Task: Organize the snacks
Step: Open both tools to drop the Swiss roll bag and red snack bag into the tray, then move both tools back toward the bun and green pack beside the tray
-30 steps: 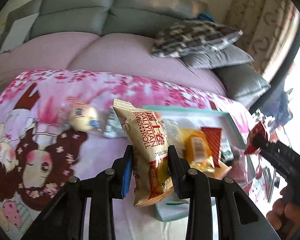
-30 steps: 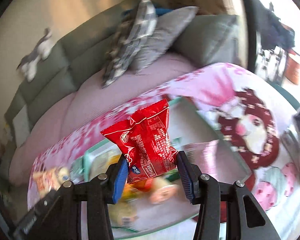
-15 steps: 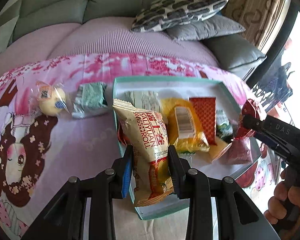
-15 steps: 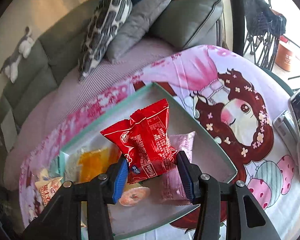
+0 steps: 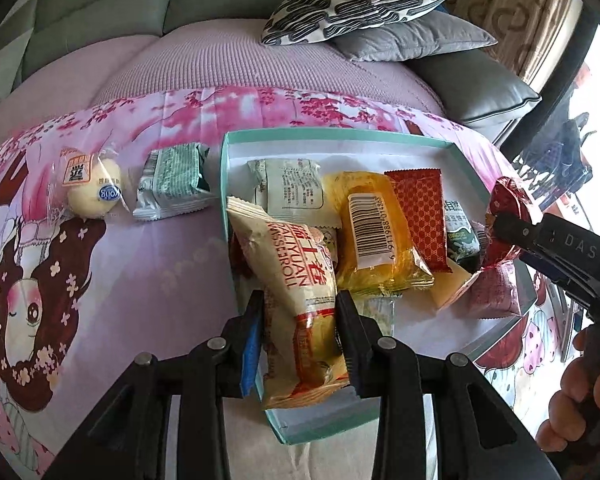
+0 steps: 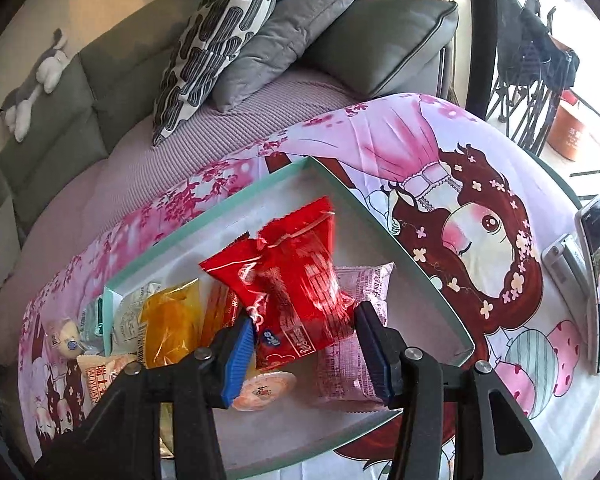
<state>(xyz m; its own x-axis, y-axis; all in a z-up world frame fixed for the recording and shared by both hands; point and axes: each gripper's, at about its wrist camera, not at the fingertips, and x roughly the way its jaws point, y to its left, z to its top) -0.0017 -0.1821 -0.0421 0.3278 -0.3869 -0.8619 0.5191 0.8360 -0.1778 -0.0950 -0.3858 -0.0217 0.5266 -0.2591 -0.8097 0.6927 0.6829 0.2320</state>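
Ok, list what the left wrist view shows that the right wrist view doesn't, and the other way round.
Left wrist only: a hand at the lower right edge and a dark biscuit packet in the tray.
Right wrist only: a phone propped on the cloth, a round pink snack in the tray and an orange pot outside.
Both: the green tray, the yellow packet, the cream roll packet, the red packet and the patterned cushion.

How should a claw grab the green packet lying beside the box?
Come straight down and pinch the green packet across its puffy middle, near edge to far edge. It lies flat on the cloth with those edges free; the box wall and round cake crowd its ends.
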